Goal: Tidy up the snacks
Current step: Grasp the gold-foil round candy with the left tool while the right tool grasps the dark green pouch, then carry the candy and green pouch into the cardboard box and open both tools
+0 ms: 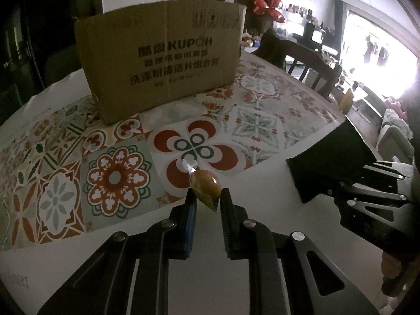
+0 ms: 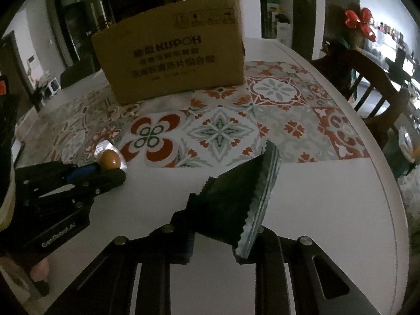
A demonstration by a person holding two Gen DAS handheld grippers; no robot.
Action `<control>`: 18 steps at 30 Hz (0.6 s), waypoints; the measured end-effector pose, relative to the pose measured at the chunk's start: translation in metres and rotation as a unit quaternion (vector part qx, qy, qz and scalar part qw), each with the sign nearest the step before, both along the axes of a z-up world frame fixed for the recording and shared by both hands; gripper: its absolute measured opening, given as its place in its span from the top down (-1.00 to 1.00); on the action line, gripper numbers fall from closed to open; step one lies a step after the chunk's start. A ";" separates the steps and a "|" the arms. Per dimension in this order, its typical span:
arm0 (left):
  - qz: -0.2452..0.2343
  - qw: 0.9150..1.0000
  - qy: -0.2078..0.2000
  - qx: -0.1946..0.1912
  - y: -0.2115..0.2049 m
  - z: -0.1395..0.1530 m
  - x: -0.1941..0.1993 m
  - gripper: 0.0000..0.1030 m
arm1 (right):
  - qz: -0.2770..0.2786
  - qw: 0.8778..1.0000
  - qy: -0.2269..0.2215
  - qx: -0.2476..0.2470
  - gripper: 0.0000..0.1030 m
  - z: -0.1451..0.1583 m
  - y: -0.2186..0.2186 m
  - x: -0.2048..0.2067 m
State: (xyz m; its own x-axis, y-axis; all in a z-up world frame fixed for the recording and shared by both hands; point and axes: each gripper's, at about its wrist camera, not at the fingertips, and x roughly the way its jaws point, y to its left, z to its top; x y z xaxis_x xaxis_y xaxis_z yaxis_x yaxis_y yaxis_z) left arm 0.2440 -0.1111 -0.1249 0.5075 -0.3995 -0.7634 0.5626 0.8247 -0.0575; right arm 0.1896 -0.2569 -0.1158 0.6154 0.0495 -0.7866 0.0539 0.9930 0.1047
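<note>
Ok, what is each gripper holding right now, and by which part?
Left gripper: shut on the brown egg-shaped snack in clear wrap, by its near wrapper end. Right gripper: shut on the dark zigzag-edged snack packet, by its near end.

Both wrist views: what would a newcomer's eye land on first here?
Probably the cardboard box standing upright at the far side of the patterned tile mat. Next, the two held snacks: the left gripper is shut on a wrapped brown egg-shaped snack, and the right gripper is shut on a dark packet with zigzag edges, both at the mat's near edge.
</note>
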 end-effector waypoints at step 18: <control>0.007 0.998 -0.040 -0.039 0.010 0.047 -0.020 0.65 | 0.019 0.998 -0.041 0.032 0.75 0.037 0.007 -0.014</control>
